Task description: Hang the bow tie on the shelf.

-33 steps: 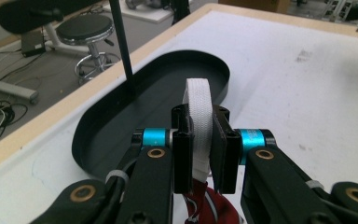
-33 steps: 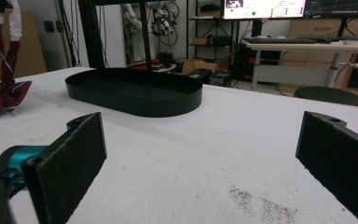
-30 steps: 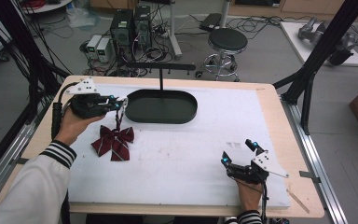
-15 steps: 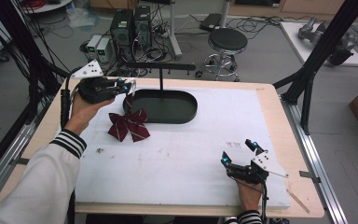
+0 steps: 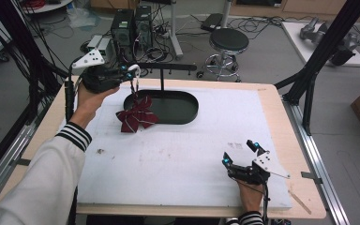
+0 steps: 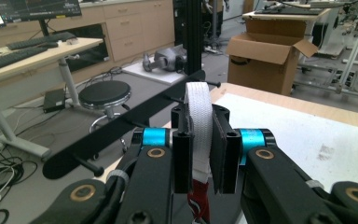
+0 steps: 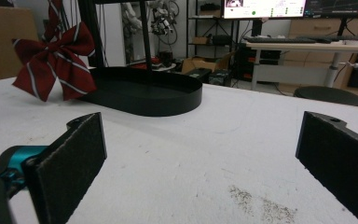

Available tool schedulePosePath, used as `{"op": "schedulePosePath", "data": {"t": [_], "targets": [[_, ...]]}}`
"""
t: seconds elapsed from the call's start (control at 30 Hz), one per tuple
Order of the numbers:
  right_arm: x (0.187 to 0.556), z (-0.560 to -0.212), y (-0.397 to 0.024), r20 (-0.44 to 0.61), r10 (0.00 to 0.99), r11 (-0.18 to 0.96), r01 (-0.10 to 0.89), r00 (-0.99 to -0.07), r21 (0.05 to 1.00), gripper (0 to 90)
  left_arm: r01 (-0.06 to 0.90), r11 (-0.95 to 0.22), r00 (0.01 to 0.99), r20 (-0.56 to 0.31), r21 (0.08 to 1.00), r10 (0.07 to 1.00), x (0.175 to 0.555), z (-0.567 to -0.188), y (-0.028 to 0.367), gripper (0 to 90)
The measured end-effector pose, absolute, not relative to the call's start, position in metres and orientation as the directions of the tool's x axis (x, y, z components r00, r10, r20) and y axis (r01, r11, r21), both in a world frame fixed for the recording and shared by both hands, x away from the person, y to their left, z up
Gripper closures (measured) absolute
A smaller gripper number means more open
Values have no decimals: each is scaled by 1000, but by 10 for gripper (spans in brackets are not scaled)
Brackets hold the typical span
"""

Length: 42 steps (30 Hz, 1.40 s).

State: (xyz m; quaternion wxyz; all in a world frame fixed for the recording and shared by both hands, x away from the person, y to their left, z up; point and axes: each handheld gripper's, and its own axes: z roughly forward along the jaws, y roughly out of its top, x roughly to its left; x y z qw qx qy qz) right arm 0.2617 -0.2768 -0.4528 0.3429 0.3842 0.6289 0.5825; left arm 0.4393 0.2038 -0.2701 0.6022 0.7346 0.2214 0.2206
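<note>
Bow tie (image 5: pixel 137 117) hangs by white strap (image 6: pixel 199 116) clamped in left gripper (image 5: pixel 132 73) jaws, just below rack bar (image 5: pixel 166 68); right gripper (image 5: pixel 240 153) jaws apart, far off.

One bow (image 5: pixel 137 118) hangs by one white strap (image 6: pixel 199 122). One black stand (image 5: pixel 168 104) sits on the table, with one oval base and one crossbar (image 6: pixel 135 122). There are two grippers, the left (image 5: pixel 132 74) and the right (image 5: pixel 239 153). One white mat (image 5: pixel 192 150) covers one table (image 5: pixel 281 117). One stool (image 5: pixel 228 41) stands behind.
</note>
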Motion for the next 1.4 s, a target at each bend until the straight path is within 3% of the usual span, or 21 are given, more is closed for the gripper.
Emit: {"op": "schedulePosePath", "data": {"t": [0.9,1.4], "targets": [[262,-453,-277,15,883,26,83,-468,996,5,31,-144,752,72,989,655,477,-250,210,804],[262,-453,-277,16,883,26,83,-468,996,5,134,-184,683,44,974,729,495,-280,217,804]]}}
